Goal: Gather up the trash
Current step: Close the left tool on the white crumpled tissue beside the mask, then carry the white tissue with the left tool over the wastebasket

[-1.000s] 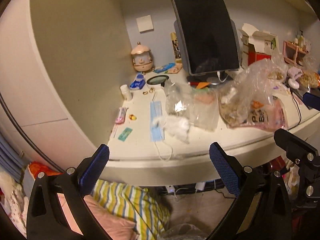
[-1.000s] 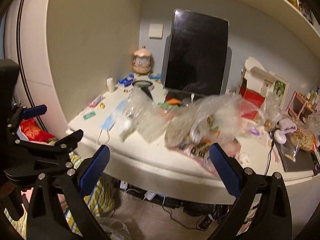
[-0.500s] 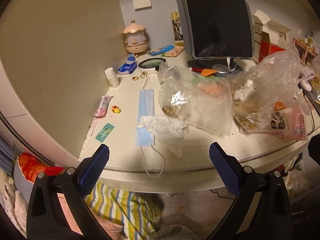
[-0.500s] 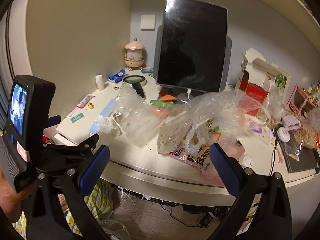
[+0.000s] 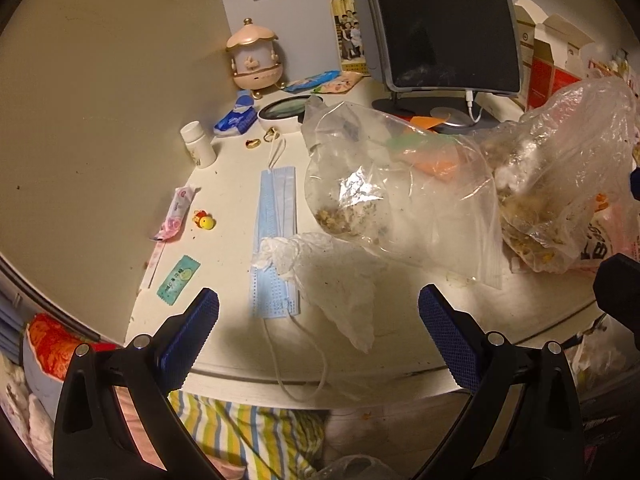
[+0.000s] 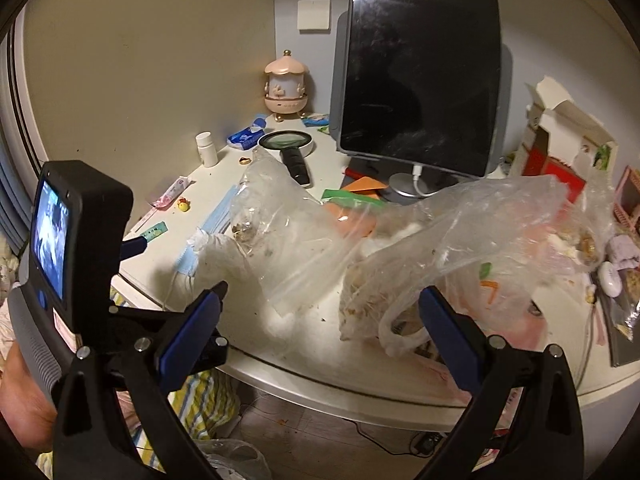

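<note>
Nothing collected yet. Left gripper [image 5: 318, 312] and right gripper [image 6: 320, 320] both wide open, empty. Mask [image 5: 276, 236], crumpled wrap [image 5: 320, 268], two bags [image 5: 400, 200] at desk [image 5: 400, 352] front edge; bin probably below, unclear.

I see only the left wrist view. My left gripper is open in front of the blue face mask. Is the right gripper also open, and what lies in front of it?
Observer: Yes, the right gripper is open and empty. The crumpled plastic bag with food scraps lies before it.
Operator: Has this bag a handle to take?
Observer: Yes, a white handle loop hangs at its near side.
Operator: What is behind the zip bag? I see only something round.
Observer: A magnifying glass. Its black handle points toward the zip bag.
</note>
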